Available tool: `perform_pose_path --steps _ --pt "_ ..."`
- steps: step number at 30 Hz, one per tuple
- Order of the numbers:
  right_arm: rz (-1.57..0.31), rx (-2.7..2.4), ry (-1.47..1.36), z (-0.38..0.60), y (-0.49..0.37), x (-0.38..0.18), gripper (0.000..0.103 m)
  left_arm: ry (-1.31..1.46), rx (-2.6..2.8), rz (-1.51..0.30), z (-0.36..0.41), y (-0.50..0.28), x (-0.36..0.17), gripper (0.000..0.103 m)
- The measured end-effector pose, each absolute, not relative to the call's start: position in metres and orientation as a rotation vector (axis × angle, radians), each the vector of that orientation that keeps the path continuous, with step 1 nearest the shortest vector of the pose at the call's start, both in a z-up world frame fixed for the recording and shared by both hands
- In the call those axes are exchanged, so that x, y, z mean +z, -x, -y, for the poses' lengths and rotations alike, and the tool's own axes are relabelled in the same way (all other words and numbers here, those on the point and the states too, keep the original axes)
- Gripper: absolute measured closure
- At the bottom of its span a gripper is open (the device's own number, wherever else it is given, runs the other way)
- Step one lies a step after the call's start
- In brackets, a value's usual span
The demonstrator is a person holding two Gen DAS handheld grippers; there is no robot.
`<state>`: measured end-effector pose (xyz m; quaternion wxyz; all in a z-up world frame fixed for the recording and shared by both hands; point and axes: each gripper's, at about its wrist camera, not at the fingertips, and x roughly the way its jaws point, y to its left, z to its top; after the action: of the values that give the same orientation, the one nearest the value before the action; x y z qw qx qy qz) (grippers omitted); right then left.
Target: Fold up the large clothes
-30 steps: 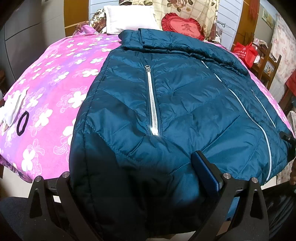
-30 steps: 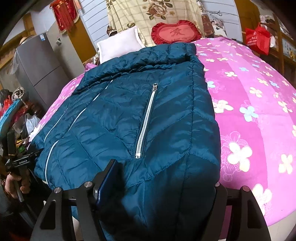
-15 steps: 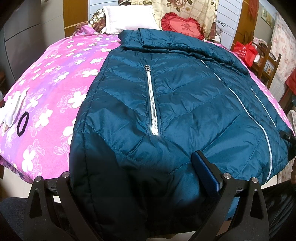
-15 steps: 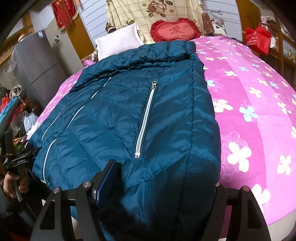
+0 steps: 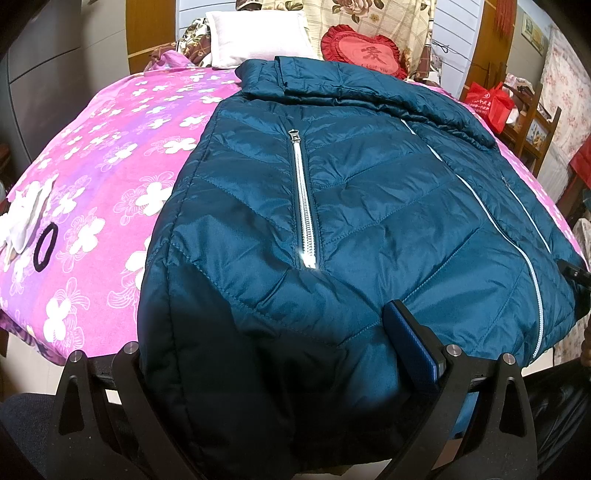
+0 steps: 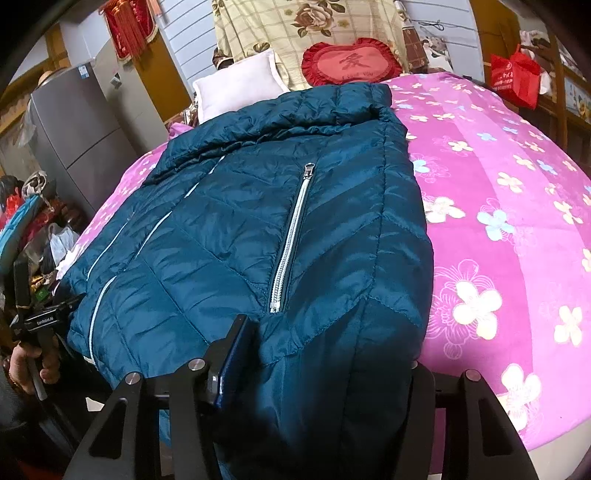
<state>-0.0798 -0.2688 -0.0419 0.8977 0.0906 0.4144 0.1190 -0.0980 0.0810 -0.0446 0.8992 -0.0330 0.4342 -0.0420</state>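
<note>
A teal quilted jacket (image 5: 369, 192) lies front up on the bed, collar toward the pillows, silver zips showing. In the left wrist view my left gripper (image 5: 266, 354) stands wide open astride the jacket's near hem corner; its blue pad (image 5: 410, 343) rests beside the fabric and the other finger is hidden behind it. In the right wrist view the jacket (image 6: 229, 229) fills the jaws of my right gripper (image 6: 325, 354), which are closing and squeezing the opposite hem corner. A hand (image 6: 26, 369) holding the left gripper shows at the left edge.
The bed carries a pink flowered sheet (image 5: 110, 177). A black hair tie (image 5: 43, 249) and a white cloth (image 5: 22, 218) lie at its left edge. A white pillow (image 5: 258, 33) and a red heart cushion (image 5: 364, 51) sit at the head. A grey fridge (image 6: 81, 122) stands left.
The right gripper's fingers have drawn closer together on the hem corner, bunching the fabric. The left gripper and the jacket have not moved.
</note>
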Motion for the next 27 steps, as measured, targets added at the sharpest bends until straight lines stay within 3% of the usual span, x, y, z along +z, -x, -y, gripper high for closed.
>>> perform_pose_path --steps 6,8,10,12,13,18,20,21,27 --pt "-0.843 0.239 -0.198 0.270 0.082 -0.042 0.048 0.100 -0.084 -0.898 -0.087 0.099 -0.044 0.004" --pt "-0.835 0.241 -0.231 0.274 0.082 -0.043 0.048 0.116 -0.083 -0.892 -0.092 0.099 -0.042 0.012" --pt "-0.846 0.240 -0.232 0.275 0.082 -0.042 0.060 0.127 -0.094 -0.880 -0.096 0.101 -0.039 0.054" --pt "-0.842 0.259 -0.232 0.273 0.082 -0.040 0.070 0.154 -0.122 -0.878 -0.101 0.102 -0.037 0.072" --pt "-0.832 0.269 -0.222 0.271 0.083 -0.038 0.072 0.158 -0.128 -0.876 -0.101 0.103 -0.036 0.075" --pt "-0.796 0.265 -0.238 0.274 0.087 -0.031 0.088 0.194 -0.139 -0.885 -0.107 0.102 -0.034 0.074" --pt "-0.760 0.261 -0.253 0.276 0.093 -0.025 0.090 0.239 -0.151 -0.876 -0.115 0.103 -0.029 0.080" --pt "-0.748 0.258 -0.257 0.276 0.095 -0.023 0.090 0.250 -0.161 -0.865 -0.119 0.105 -0.025 0.088" --pt "-0.687 0.215 -0.226 0.269 0.110 -0.010 0.091 0.253 -0.166 -0.840 -0.130 0.112 -0.011 0.093"
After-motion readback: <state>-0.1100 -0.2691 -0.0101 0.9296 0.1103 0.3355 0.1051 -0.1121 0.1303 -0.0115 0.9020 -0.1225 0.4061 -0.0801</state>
